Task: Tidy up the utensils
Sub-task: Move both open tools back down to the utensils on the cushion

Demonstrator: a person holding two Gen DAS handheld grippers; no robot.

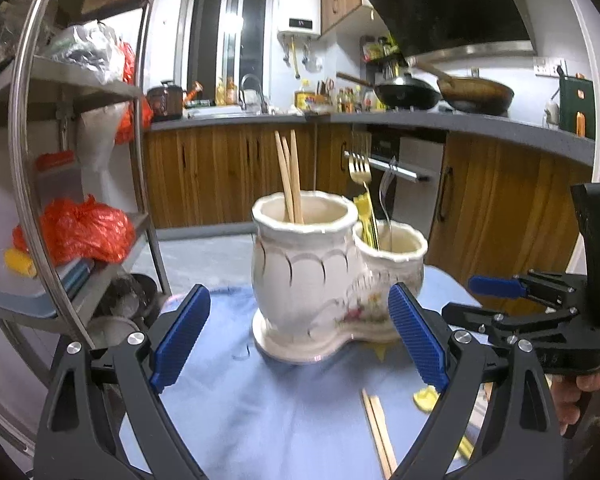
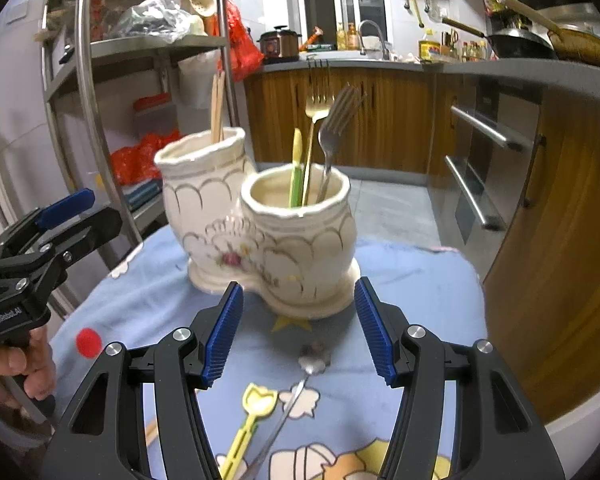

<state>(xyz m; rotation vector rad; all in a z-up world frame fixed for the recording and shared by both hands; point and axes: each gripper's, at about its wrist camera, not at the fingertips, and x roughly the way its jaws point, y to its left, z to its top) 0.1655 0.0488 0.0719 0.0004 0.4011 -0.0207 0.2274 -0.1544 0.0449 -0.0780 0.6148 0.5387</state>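
A cream ceramic two-pot utensil holder (image 2: 260,224) stands upright on the blue printed cloth (image 1: 260,400). Wooden chopsticks (image 1: 290,176) rise near-vertical from the taller pot; a gold fork (image 2: 314,120), a silver fork (image 2: 336,128) and a yellow-green utensil (image 2: 296,168) stand tines-up in the shorter pot. On the cloth, a chopstick pair (image 1: 378,432), a yellow plastic fork (image 2: 248,420) and a metal utensil (image 2: 288,412) lie flat, long axes running toward the holder. Left gripper (image 1: 300,336) and right gripper (image 2: 298,332) both stand released, nothing between the pads.
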